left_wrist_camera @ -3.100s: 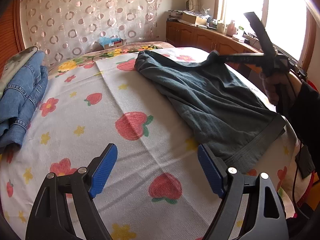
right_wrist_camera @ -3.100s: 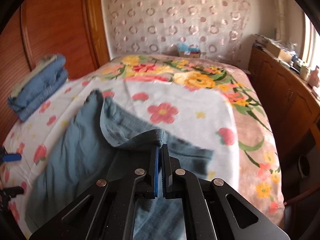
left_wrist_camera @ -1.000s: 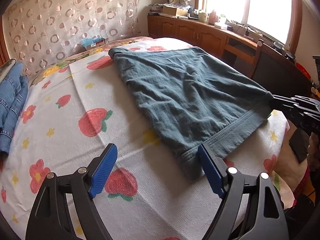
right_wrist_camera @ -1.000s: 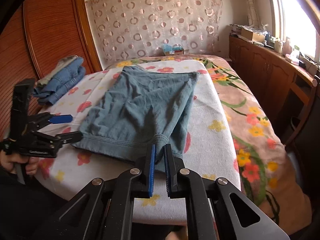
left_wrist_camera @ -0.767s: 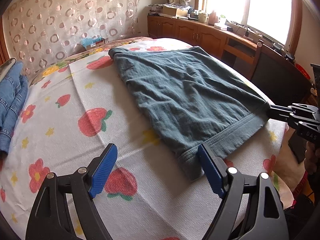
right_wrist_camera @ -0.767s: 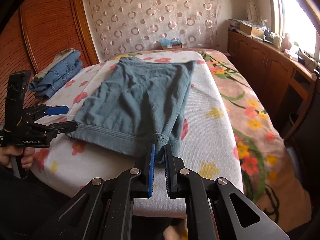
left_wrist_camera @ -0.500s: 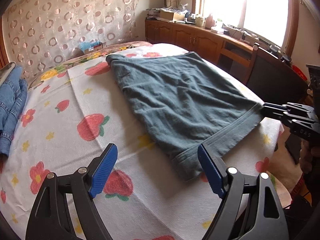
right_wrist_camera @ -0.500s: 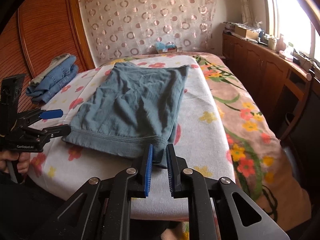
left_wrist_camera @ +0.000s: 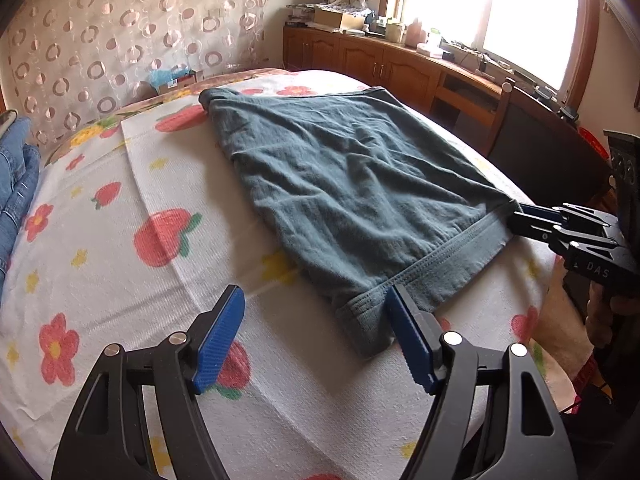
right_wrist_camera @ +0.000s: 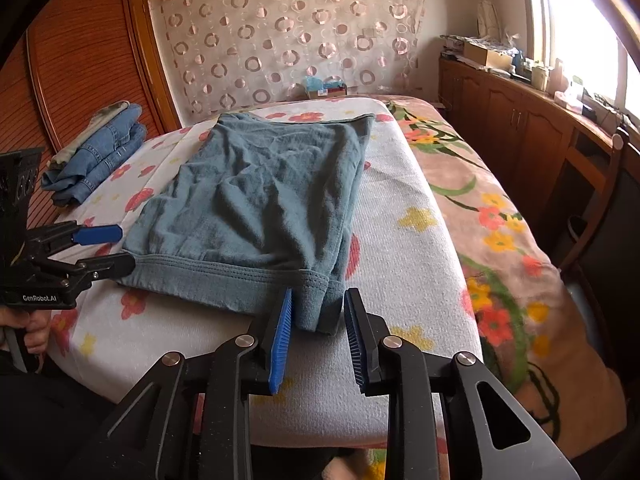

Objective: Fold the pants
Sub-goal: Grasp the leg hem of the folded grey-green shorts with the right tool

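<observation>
The teal pants (left_wrist_camera: pixel 352 192) lie folded lengthwise and flat on the bed, waistband toward me; they also show in the right wrist view (right_wrist_camera: pixel 260 200). My left gripper (left_wrist_camera: pixel 316 336) is open just before the waistband's left corner, also seen from the right wrist view (right_wrist_camera: pixel 108 246). My right gripper (right_wrist_camera: pixel 316 332) is open, its pads either side of the waistband's right corner (right_wrist_camera: pixel 316 304) without pinching it; it shows in the left wrist view (left_wrist_camera: pixel 524 220) at that corner.
The bed has a white strawberry-print towel (left_wrist_camera: pixel 160 288) over a floral blanket (right_wrist_camera: pixel 492 216). Folded jeans (right_wrist_camera: pixel 96 152) are stacked at the far left. Wooden cabinets (right_wrist_camera: pixel 520 128) and a chair (right_wrist_camera: pixel 600 208) line the right side under the window.
My right gripper has opened and let go of the waistband corner, which now lies on the bed. The pants have settled flat. My left gripper stays open.
</observation>
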Demonstrator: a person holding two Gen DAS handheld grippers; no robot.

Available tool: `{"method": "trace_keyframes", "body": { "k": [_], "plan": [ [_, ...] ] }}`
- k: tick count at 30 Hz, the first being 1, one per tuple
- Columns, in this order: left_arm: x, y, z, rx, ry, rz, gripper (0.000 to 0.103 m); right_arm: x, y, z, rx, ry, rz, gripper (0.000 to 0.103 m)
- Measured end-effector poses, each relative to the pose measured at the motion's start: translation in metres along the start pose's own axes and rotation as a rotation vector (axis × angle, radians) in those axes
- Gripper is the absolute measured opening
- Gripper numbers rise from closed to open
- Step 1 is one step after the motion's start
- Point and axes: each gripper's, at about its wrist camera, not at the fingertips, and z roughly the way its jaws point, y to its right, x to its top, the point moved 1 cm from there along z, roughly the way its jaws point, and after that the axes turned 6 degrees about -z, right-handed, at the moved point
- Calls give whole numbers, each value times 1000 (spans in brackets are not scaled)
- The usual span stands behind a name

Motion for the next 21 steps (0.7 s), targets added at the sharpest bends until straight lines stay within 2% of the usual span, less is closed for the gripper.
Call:
{"method": "trace_keyframes", "body": {
  "k": [11,21],
  "plan": [
    [-1,-2,-1,-13,3,-7,75,2,3,6,11,7,23,34],
    [-1,-2,-1,-13,3,-7,75,-1,3,4,21,16,6,31]
  ]
}}
